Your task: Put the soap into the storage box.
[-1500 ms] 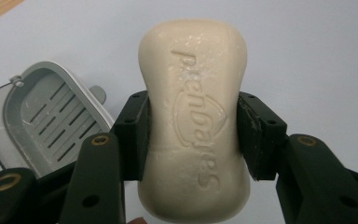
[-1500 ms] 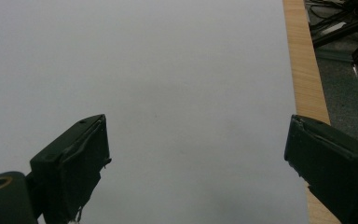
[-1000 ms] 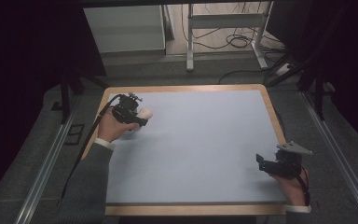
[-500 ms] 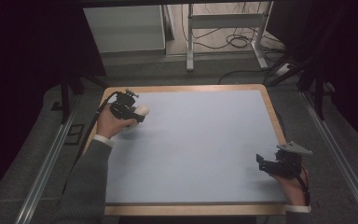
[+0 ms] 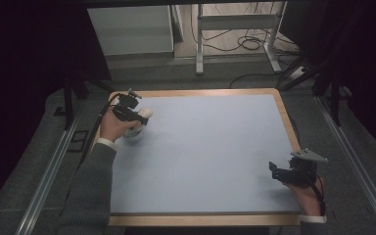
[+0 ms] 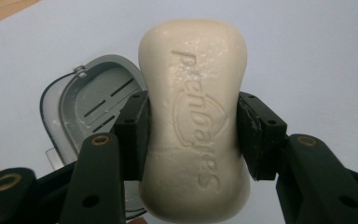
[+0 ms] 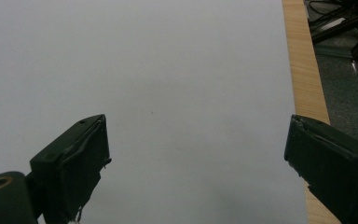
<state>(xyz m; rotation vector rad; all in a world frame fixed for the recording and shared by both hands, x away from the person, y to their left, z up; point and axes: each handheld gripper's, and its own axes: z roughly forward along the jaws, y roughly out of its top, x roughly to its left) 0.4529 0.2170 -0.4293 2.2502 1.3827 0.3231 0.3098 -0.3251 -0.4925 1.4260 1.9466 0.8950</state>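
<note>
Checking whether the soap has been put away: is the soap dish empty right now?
Empty. The dish shows its bare slotted floor, while the soap is clamped between the left gripper's jaws, above it.

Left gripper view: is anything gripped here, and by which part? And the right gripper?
The left gripper is shut on a cream soap bar, its jaws clamping the bar's narrowed middle on its two long sides. The right gripper is open and holds nothing.

The counter [image 5: 210,156] lies bare and open across its middle and right, with the only obstacle a grey soap dish [image 6: 91,100] under the left tongs [image 5: 138,116] near the far-left corner.
</note>
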